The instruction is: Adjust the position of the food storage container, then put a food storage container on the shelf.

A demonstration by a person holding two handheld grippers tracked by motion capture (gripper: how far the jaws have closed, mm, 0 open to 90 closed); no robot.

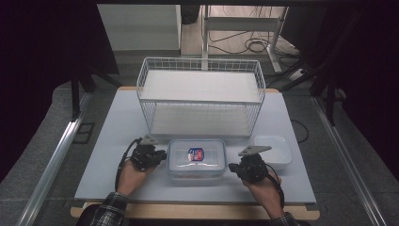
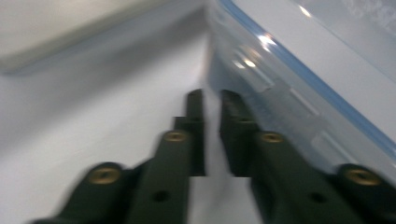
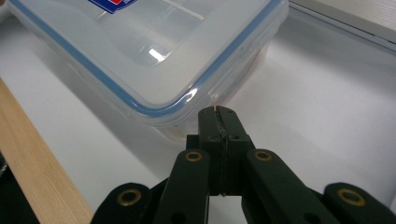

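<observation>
left gripper (image 1: pixel 160 155) sits at the box's (image 1: pixel 196 158) nine o'clock, jaws a slit apart, holding nothing, tips just beside the side wall. the box lies mid-table with its lid on, rack (image 1: pixel 200 96) at its twelve. right gripper (image 1: pixel 233 167) at four o'clock, jaws pressed together and empty, near the corner. tray (image 1: pixel 275 151) at three. nothing looks started yet.

A lab or recording room is suggested: a white worktop (image 1: pixel 117 155) is framed by dark curtains (image 1: pixel 42 47), grey carpet (image 1: pixel 28 197) is laid around the worktop, and loose cables (image 1: pixel 251 44) are strewn behind it, beside desk legs (image 1: pixel 275 42).
</observation>
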